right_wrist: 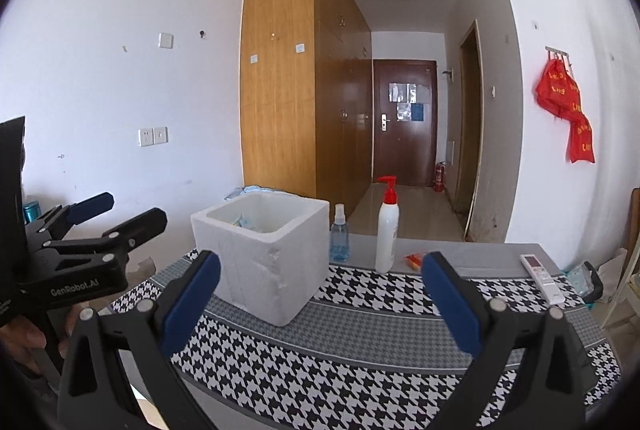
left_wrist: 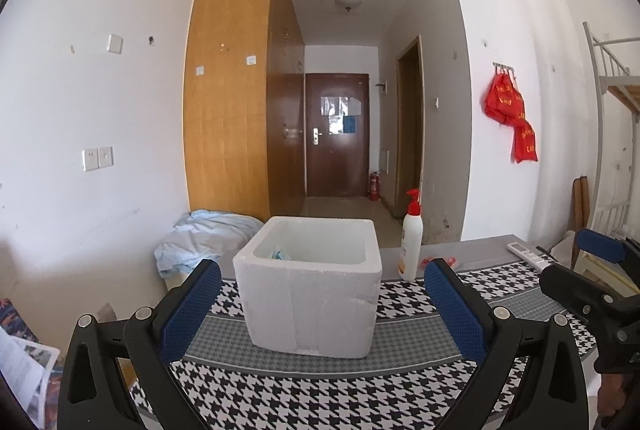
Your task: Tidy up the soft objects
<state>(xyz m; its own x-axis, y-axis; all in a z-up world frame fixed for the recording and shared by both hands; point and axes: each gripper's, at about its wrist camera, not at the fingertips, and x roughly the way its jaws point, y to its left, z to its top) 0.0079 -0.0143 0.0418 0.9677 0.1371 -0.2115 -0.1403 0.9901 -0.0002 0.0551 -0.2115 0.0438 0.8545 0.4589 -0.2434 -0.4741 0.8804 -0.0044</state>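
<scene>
Left gripper [left_wrist: 322, 304]: I see it held wide apart with nothing between the blue pads, raised over the near part of the table and aimed straight at the foam box.
Foam box [left_wrist: 308, 294]: it stands upright on the houndstooth cloth [left_wrist: 320, 394], mouth up; something pale blue-green lies inside at the bottom, only partly in sight.
Soft objects: the ones I can make out are the bit already in the box and a small orange-red packet [right_wrist: 414, 259] on the grey strip, just right of the lotion bottle [right_wrist: 387, 230].
Spray bottle [right_wrist: 339, 238]: it stands between the box and the lotion bottle, near both.
Right gripper [right_wrist: 320, 304]: also spread wide and empty, hovering over the cloth.
Remote [right_wrist: 542, 278]: lies well right of the packet; hard, so I'd leave it.
My approach: I judge the packet is next. I'd bring the right gripper past the lotion pump from the right, low and level, close gently on the packet, then lift clear before crossing to the box.
</scene>
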